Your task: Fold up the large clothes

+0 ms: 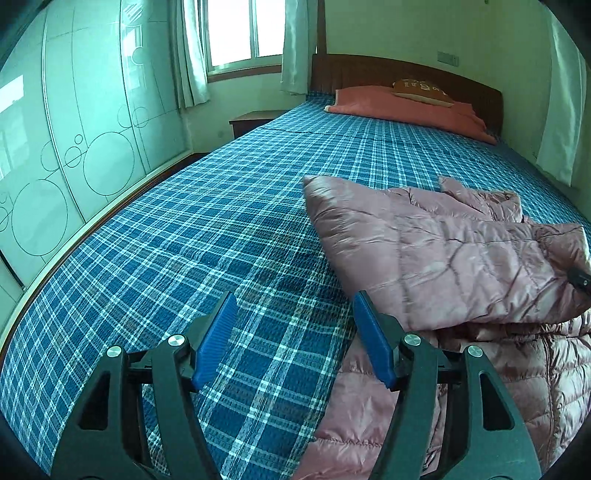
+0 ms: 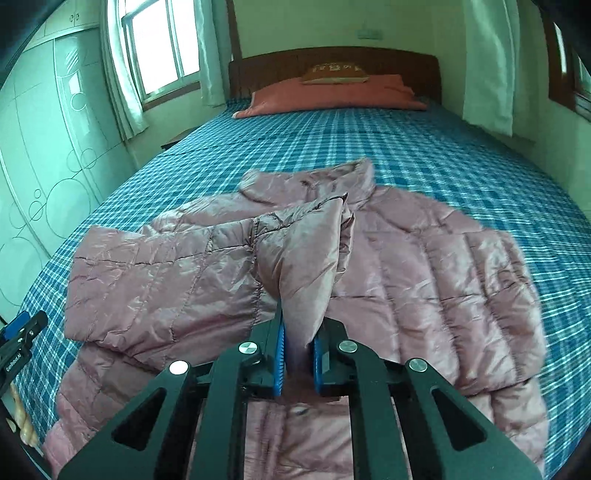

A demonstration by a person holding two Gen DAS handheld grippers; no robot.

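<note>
A pink quilted puffer jacket [image 2: 424,258] lies spread on the blue plaid bed [image 2: 461,158]. Its left sleeve [image 2: 166,273] is folded across the body. My right gripper [image 2: 299,332] is shut on the cuff end of that sleeve [image 2: 306,266] and holds it above the jacket's middle. In the left wrist view the jacket [image 1: 461,258] lies at the right. My left gripper [image 1: 295,306] is open and empty, low over the bedsheet just left of the jacket's edge. It also shows at the left edge of the right wrist view [image 2: 22,328].
A red pillow [image 1: 406,110] with a small brown cushion [image 1: 423,92] lies at the wooden headboard [image 2: 332,62]. A glass-front wardrobe [image 1: 74,147] runs along the bed's left side. A window [image 1: 240,29] with curtains and a nightstand [image 1: 251,122] stand at the far left corner.
</note>
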